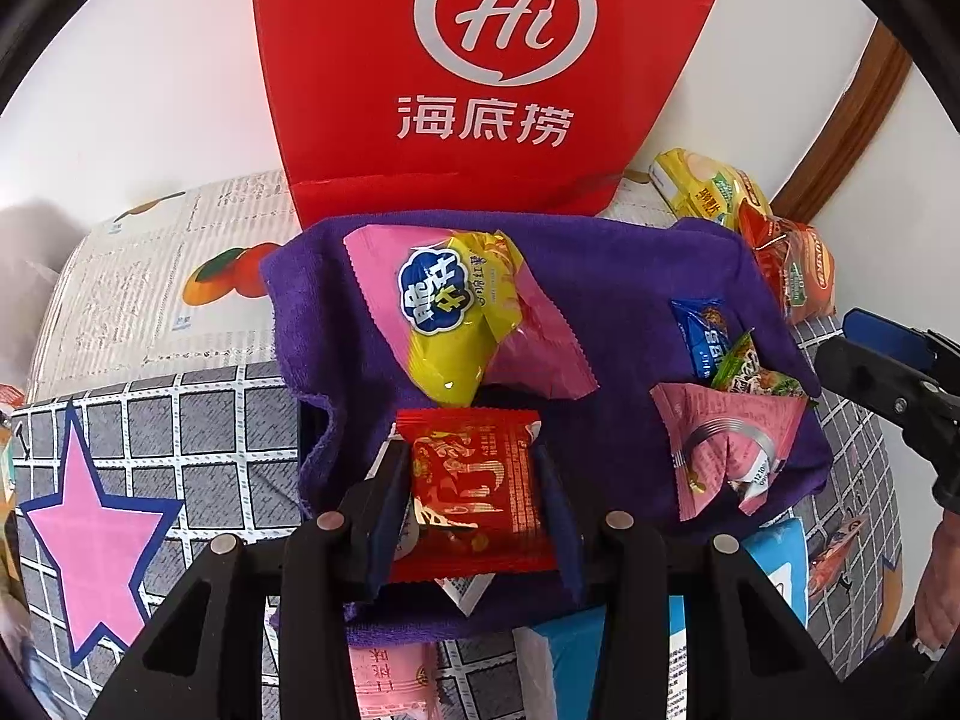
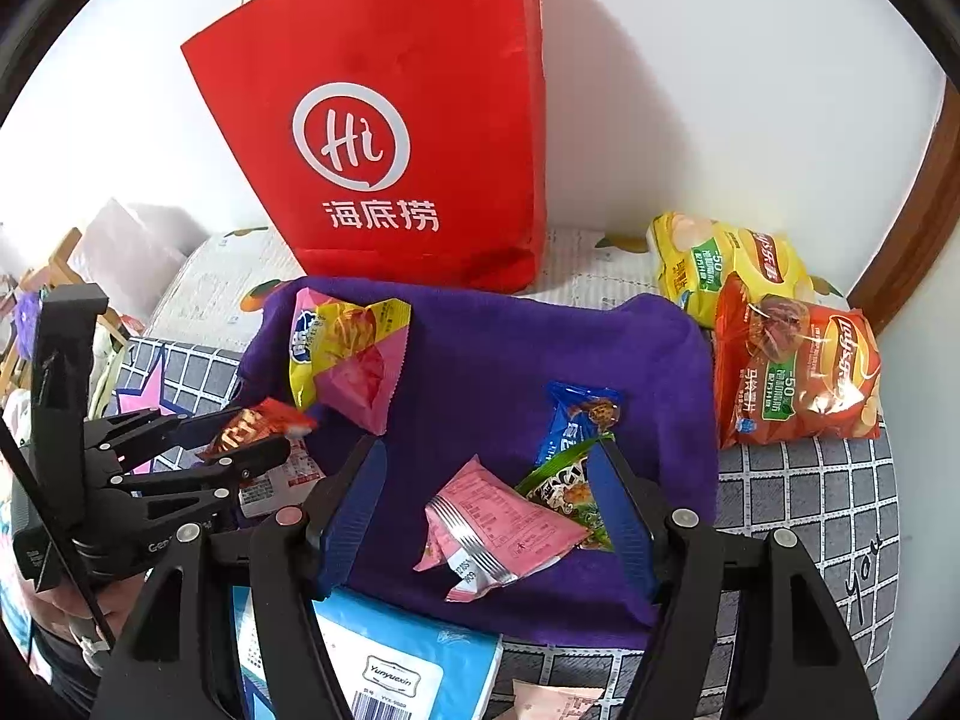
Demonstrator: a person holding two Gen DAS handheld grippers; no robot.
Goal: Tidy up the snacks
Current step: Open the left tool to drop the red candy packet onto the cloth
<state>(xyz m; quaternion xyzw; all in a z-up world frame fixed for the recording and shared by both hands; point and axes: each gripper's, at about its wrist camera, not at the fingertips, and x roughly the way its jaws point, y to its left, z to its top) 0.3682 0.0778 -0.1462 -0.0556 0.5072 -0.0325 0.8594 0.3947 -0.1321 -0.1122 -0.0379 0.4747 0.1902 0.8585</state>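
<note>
Your left gripper [image 1: 474,474] was clamped on a red snack packet [image 1: 474,480], its gold lettering unreadable, above the purple towel [image 1: 630,276]. Your right gripper [image 2: 486,510] stood apart over a pink packet [image 2: 504,534]. The red bag [image 2: 390,120] read "Hi"; the orange chip bag [image 2: 798,372] read "Lay's".

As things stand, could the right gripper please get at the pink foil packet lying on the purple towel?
Probably yes. The right gripper is open, and the pink foil packet lies uncovered on the purple towel between its fingers. Only the green packet crowds one finger.
</note>
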